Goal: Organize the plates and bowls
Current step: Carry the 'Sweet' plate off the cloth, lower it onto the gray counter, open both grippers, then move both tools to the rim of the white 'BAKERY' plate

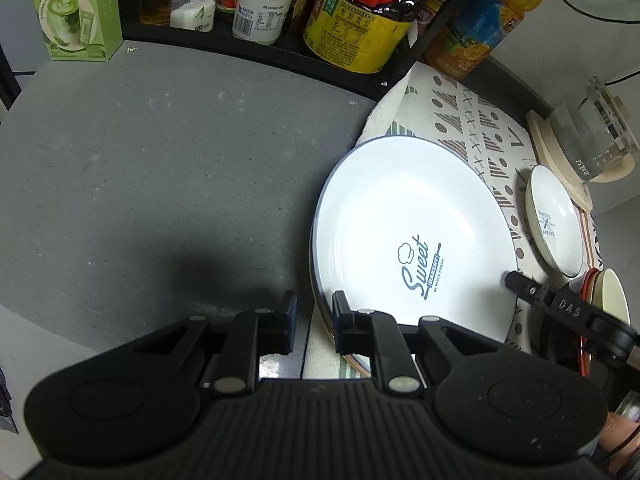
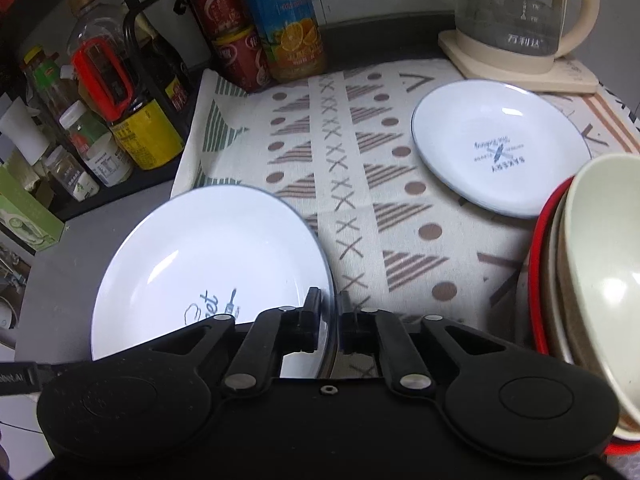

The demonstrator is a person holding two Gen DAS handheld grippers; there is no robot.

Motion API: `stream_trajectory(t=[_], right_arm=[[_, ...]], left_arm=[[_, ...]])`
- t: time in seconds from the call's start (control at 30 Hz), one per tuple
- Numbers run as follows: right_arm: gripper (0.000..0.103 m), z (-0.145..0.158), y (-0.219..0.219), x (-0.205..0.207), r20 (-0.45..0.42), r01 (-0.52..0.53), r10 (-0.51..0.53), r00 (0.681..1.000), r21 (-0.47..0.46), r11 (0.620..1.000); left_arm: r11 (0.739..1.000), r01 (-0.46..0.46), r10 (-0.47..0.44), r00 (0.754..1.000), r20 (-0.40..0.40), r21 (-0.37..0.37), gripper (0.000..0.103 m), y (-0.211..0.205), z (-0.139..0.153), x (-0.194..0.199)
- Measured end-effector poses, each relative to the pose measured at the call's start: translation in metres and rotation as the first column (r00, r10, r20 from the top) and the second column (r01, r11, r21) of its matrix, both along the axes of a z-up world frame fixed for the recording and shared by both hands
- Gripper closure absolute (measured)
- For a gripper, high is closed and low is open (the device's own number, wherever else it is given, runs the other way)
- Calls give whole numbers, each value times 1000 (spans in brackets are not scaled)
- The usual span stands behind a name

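Observation:
A large white plate (image 1: 412,216) (image 2: 212,256) printed "Sweet Bakery" lies at the left edge of a patterned cloth (image 2: 360,160), partly over the grey counter (image 1: 160,160). My right gripper (image 2: 329,318) is shut on its right rim; one of its fingers (image 1: 516,280) shows at that rim in the left wrist view. My left gripper (image 1: 315,320) stands open astride the plate's near left rim, one finger over the plate and one outside. A second rim shows just under the plate there. A small white plate (image 2: 500,148) (image 1: 554,224) rests at the cloth's far right. Stacked bowls (image 2: 600,280) (image 1: 612,296) stand close on the right.
A black rack of bottles and jars (image 1: 352,20) (image 2: 120,100) lines the back left. A green box (image 1: 76,12) stands beside it. Juice and red cans (image 2: 260,24) sit behind the cloth. A glass kettle (image 2: 516,12) (image 1: 592,140) on a cream base occupies the back right.

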State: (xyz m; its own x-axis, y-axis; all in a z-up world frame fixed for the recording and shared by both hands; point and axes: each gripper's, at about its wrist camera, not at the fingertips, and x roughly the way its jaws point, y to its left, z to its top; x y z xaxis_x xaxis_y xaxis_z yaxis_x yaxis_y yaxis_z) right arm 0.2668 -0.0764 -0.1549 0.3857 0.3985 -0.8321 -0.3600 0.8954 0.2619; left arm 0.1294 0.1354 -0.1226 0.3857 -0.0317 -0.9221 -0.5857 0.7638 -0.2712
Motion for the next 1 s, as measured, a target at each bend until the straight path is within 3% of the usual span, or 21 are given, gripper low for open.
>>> stream_trajectory(t=[0.23,0.43,0.5,0.6,0.77,1.0], right_arm=[[69,12,2,-10,0,-9,9,1000,30,999],[41,37,-2,-12,39,-24,22,999,49,999],[28,47,-4,-10,56,-20,17,998,61,998],[20,60,-6,-4,80,-14,7,997,90,996],[7,81,-11,12,121,-3,-13,993,138,990],[0,96,-30,52,144,-25,2,990,159,987]], left_arm=[[1000,-18,18,999,28,1,88,6,10,-3],[999,-32,31,998,58,19,87,6,26,8],[999,-25,23,997,75,32,75,4,34,13],[998,-22,17,996,92,53,58,0,43,20],[996,-29,21,996,92,86,39,-8,53,39],[995,-30,20,994,107,98,35,-26,62,77]])
